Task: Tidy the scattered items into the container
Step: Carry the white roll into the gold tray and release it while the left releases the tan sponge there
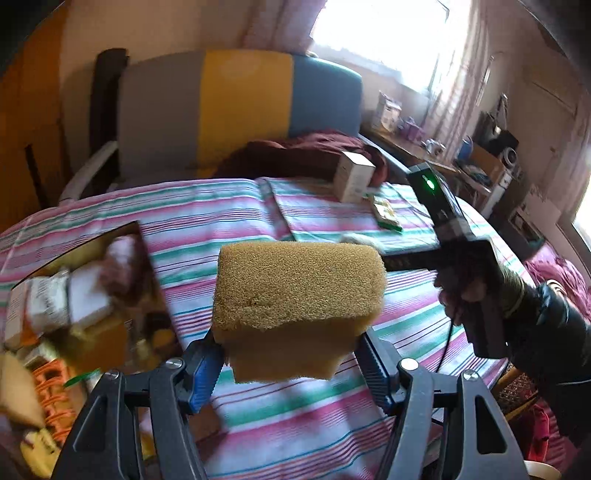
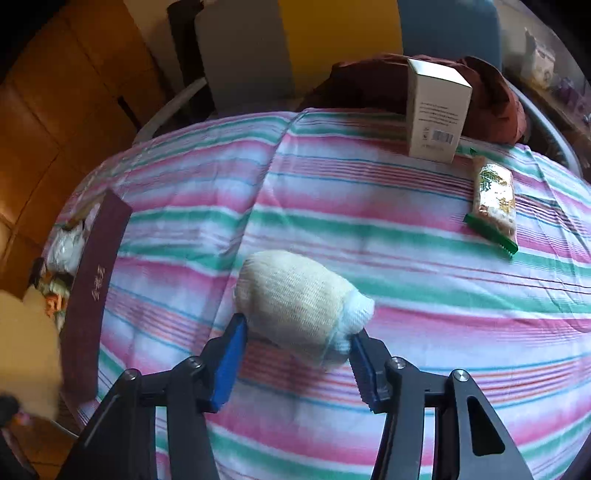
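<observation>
Yellow sponge point(image 1: 299, 291), one; sock ball point(image 2: 301, 302), one

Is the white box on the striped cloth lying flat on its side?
No, the white box stands upright on the striped cloth, its barcode face toward the right wrist camera.

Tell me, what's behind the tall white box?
Behind the white box lies a crumpled dark red cloth, with a striped headboard further back. The box covers part of the cloth, so anything right behind it stays hidden.
</observation>
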`<action>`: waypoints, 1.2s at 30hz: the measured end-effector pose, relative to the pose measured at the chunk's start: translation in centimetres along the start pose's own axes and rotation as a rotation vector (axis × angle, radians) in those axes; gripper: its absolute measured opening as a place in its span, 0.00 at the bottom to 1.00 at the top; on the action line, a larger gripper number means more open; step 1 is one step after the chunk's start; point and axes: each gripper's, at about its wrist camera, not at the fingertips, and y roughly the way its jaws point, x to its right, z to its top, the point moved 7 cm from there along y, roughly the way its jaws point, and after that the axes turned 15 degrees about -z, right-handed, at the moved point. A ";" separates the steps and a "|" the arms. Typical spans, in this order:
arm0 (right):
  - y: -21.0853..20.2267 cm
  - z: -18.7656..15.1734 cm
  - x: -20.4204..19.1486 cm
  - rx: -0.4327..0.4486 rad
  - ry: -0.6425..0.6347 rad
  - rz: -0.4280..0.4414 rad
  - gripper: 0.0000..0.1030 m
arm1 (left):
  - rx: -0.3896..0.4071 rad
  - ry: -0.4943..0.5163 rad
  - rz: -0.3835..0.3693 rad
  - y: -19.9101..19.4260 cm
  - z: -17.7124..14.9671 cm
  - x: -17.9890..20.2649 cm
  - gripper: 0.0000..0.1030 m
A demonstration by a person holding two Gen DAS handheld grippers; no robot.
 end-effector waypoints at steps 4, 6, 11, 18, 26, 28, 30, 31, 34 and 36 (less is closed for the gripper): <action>-0.2 -0.5 -0.3 0.013 0.001 -0.031 0.50 | 0.041 -0.052 0.045 -3.0 -0.9 -2.6 0.65; -0.5 -0.7 -0.4 0.012 0.017 -0.017 0.50 | 0.057 -0.072 0.070 -4.3 -1.4 -3.8 0.65; -1.2 -1.2 -1.6 0.014 0.029 0.006 0.50 | 0.095 -0.140 0.141 -7.5 -3.2 -7.5 0.65; -3.2 -1.2 -6.2 0.041 0.001 0.083 0.50 | 0.123 -0.237 0.226 -10.5 -5.8 -12.6 0.65; -7.2 0.0 -15.6 0.102 -0.136 0.195 0.50 | 0.116 -0.322 0.253 -11.4 -9.1 -16.3 0.65; -7.9 0.2 -18.2 0.111 -0.174 0.221 0.50 | 0.109 -0.334 0.247 -11.3 -9.7 -16.8 0.65; -8.4 0.6 -21.1 0.117 -0.210 0.245 0.50 | 0.104 -0.333 0.238 -11.1 -10.1 -17.0 0.65; -8.5 0.7 -22.5 0.119 -0.226 0.256 0.50 | 0.105 -0.322 0.236 -11.0 -10.2 -17.1 0.66; -8.7 1.1 -26.6 0.119 -0.275 0.288 0.50 | 0.092 -0.284 0.239 -10.7 -10.2 -16.9 0.66; -8.6 1.0 -29.3 0.114 -0.316 0.304 0.50 | 0.082 -0.257 0.237 -10.4 -10.2 -16.7 0.66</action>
